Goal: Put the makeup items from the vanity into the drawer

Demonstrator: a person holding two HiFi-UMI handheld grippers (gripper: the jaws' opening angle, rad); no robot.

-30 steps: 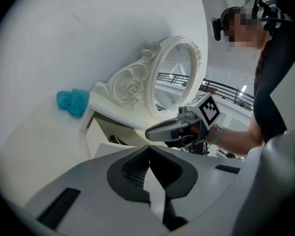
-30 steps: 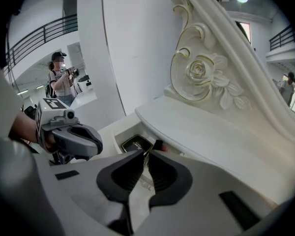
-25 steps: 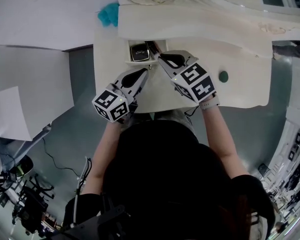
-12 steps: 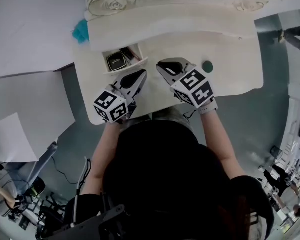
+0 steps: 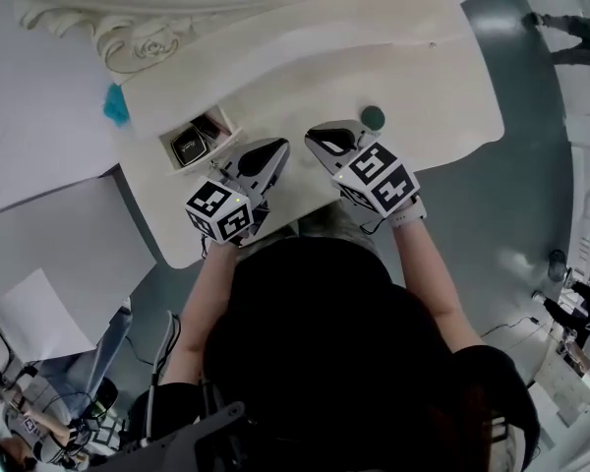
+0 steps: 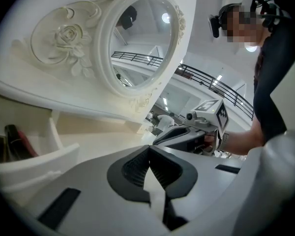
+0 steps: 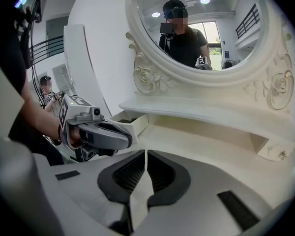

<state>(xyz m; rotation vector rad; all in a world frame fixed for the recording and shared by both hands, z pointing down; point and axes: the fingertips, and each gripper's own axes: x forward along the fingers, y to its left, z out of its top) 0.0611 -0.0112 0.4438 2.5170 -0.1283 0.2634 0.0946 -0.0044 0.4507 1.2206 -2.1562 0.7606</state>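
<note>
The small drawer (image 5: 223,134) on the cream vanity's (image 5: 442,96) left side stands open. It holds a black compact (image 5: 188,147) and slim dark items (image 5: 208,126). A round green item (image 5: 373,117) lies on the vanity top, just right of my right gripper (image 5: 321,137). Both grippers hover over the front of the top with their jaws shut and nothing between them. My left gripper (image 5: 274,148) is right of the drawer. In the left gripper view the drawer (image 6: 37,157) is at the left with dark and red items (image 6: 15,141) inside. My right gripper (image 7: 146,167) looks toward the drawer (image 7: 133,122).
An oval mirror (image 7: 201,28) in a carved white frame rises behind the vanity. A teal object (image 5: 116,106) sits by the back left corner. White panels (image 5: 49,254) lie to the left on the grey floor. The vanity's front edge is just under the grippers.
My right gripper has drawn back from the open drawer toward the green item. The head view has swung, so the vanity now lies slanted. The left gripper has barely moved.
</note>
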